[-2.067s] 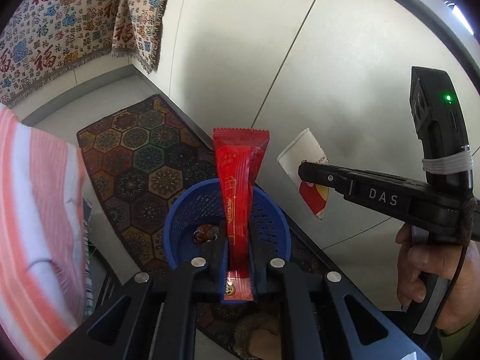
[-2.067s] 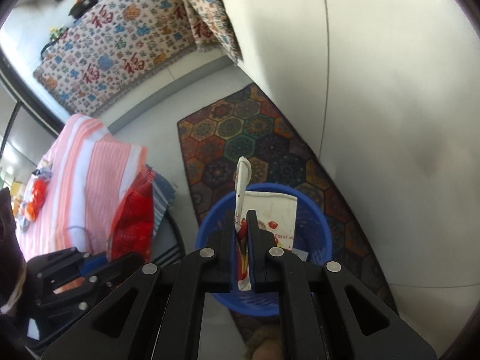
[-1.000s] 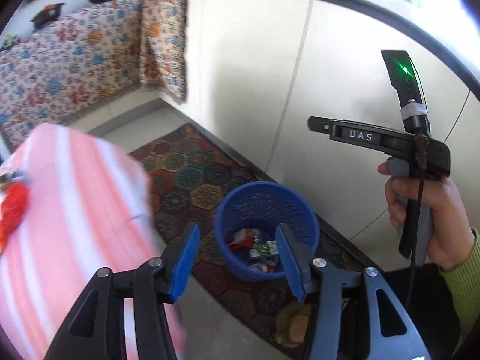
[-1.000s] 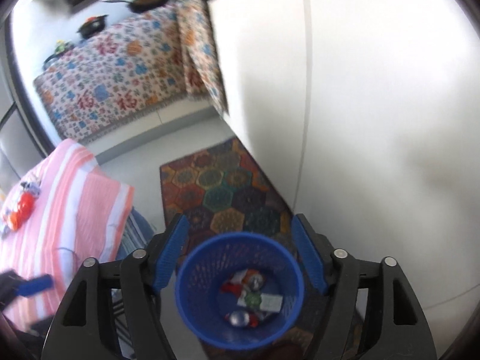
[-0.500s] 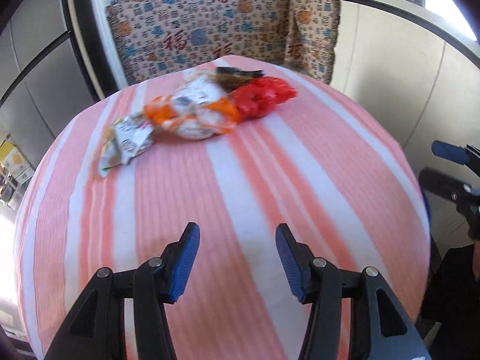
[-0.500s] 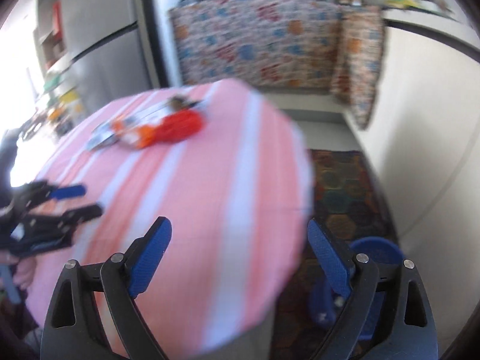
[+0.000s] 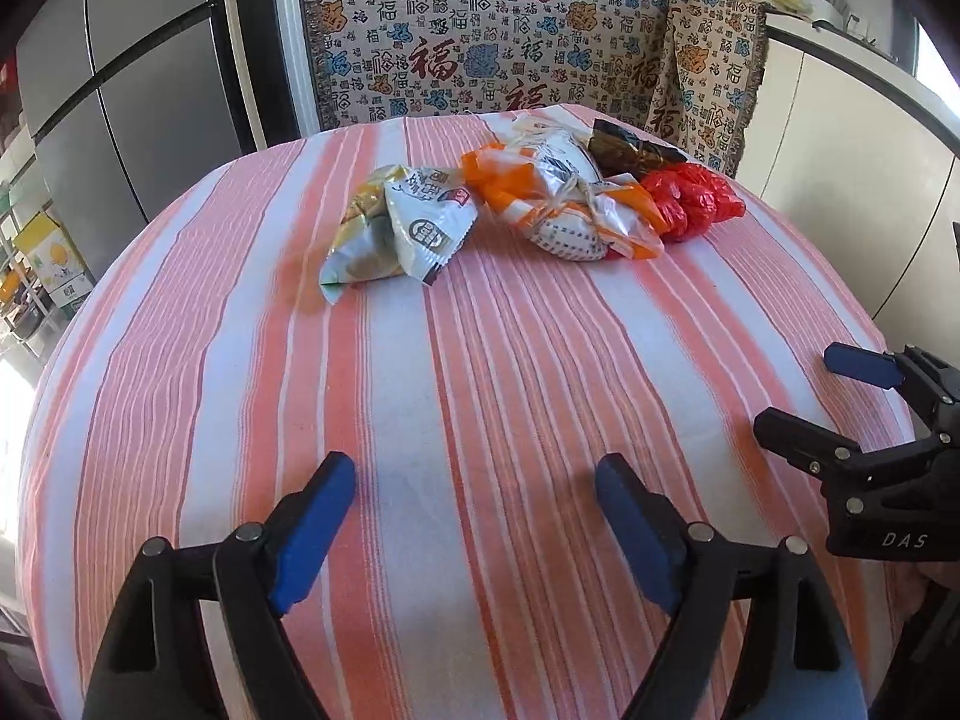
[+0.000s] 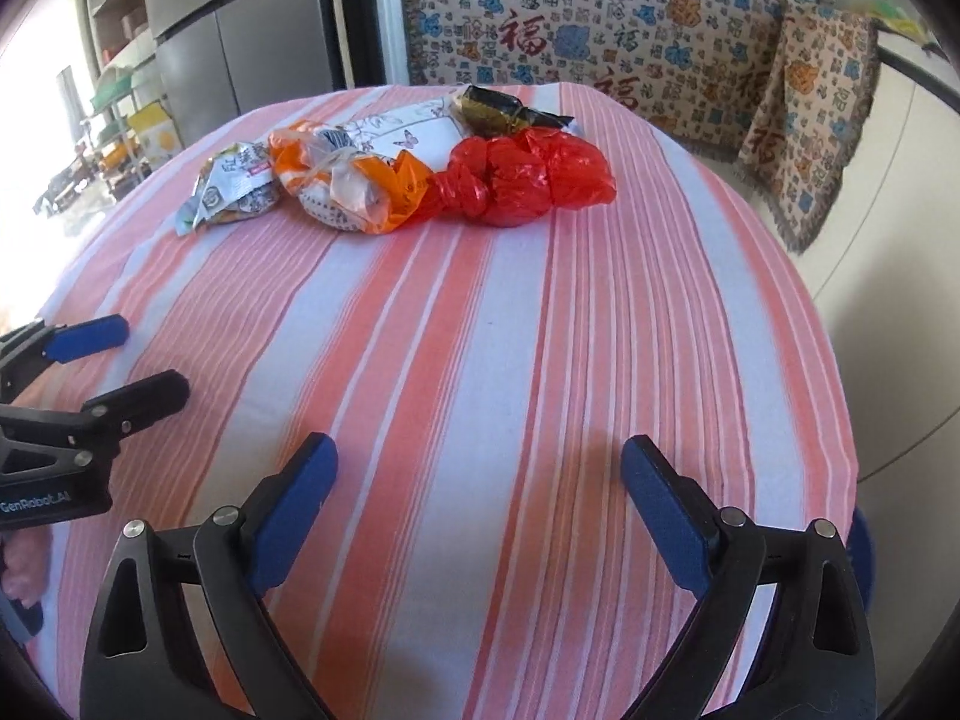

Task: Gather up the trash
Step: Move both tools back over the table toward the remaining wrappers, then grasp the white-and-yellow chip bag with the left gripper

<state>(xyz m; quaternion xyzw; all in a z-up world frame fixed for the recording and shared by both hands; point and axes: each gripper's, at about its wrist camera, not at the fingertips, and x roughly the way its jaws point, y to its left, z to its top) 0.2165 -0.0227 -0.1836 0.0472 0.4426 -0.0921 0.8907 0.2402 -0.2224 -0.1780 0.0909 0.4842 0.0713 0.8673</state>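
Note:
Trash lies in a row at the far side of the round table: a white-green snack packet [image 7: 402, 228] [image 8: 231, 189], a knotted orange-white bag [image 7: 564, 204] [image 8: 348, 180], a red plastic bag [image 7: 696, 198] [image 8: 522, 180] and a dark wrapper [image 7: 630, 153] [image 8: 498, 111]. My left gripper [image 7: 474, 480] [image 8: 144, 357] hovers over the near left of the table, its jaws opening with nothing between them. My right gripper [image 8: 478, 456] [image 7: 804, 390] hovers over the near right, its jaws also opening on nothing. Both are well short of the trash.
A pink-and-white striped cloth [image 7: 480, 360] covers the table. A sliver of the blue basket [image 8: 861, 546] shows below the table's right edge. Behind stand a counter draped in patterned cloth [image 7: 480, 30], a grey fridge [image 7: 120, 90] and white cabinets [image 7: 840, 150].
The red wrapper and the paper cup left the jaws and lie in the blue basket. Both grippers swung from above the basket to over the table, and their jaws stand wider.

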